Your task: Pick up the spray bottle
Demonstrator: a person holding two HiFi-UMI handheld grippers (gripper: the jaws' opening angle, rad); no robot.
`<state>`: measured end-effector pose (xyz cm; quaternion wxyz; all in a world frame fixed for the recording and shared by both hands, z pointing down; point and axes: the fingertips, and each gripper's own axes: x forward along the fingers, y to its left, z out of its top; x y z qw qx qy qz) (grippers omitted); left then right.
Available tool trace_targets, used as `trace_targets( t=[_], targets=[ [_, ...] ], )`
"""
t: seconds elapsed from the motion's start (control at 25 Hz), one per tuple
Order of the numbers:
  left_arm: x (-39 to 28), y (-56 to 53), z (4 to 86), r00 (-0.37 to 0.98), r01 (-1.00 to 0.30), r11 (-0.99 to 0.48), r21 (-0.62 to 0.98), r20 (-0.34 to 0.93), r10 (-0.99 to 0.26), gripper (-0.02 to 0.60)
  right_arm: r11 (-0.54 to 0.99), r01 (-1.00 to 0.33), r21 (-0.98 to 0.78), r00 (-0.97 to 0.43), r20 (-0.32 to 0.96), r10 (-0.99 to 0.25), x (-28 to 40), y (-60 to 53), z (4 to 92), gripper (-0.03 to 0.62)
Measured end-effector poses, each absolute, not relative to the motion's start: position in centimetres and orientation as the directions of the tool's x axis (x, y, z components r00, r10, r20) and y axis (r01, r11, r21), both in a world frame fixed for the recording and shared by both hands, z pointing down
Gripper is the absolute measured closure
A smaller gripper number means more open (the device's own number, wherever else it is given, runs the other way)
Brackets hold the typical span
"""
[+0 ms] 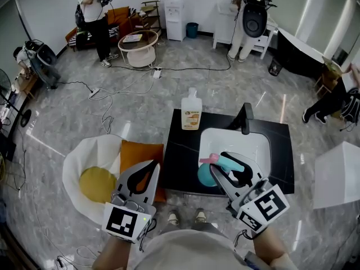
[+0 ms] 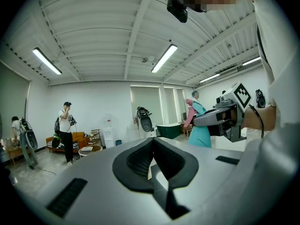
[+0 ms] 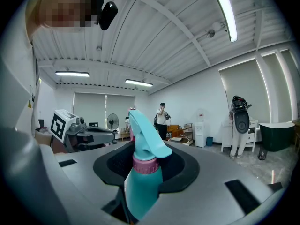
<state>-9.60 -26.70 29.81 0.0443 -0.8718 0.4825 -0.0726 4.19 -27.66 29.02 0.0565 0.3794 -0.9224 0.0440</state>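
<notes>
The teal plastic spray bottle with a pink collar and pink trigger point(image 3: 143, 182) sits between the jaws of the right gripper point(image 1: 220, 163), which are closed partway on its neck and shoulder. Its long axis runs upright, crossing the jaws, with the nozzle head above them. In the head view it hangs over the white sink basin point(image 1: 247, 142) set in the black counter point(image 1: 180, 162). The left gripper point(image 2: 152, 142) is off to the bottle's side, well apart from it, with its jaws together on nothing. The right hand is plainly nearer, so any further lift looks to be its job.

The right claw point(image 1: 228, 170) grips the teal spray bottle point(image 1: 203, 175) over the white sink point(image 1: 225, 136) in the black counter point(image 1: 180, 162).
</notes>
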Motion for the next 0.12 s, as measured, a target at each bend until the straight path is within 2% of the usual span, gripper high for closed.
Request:
trace_targets(
  t=[0.12],
  targets=[
    [-10.13, -26.51, 30.71, 0.523, -0.824, -0.531, -0.198, 0.097, -0.847, 0.565, 0.711, -0.702, -0.031, -0.708, 0.137, -0.693, 4.09, -27.49, 29.05, 0.425]
  ],
)
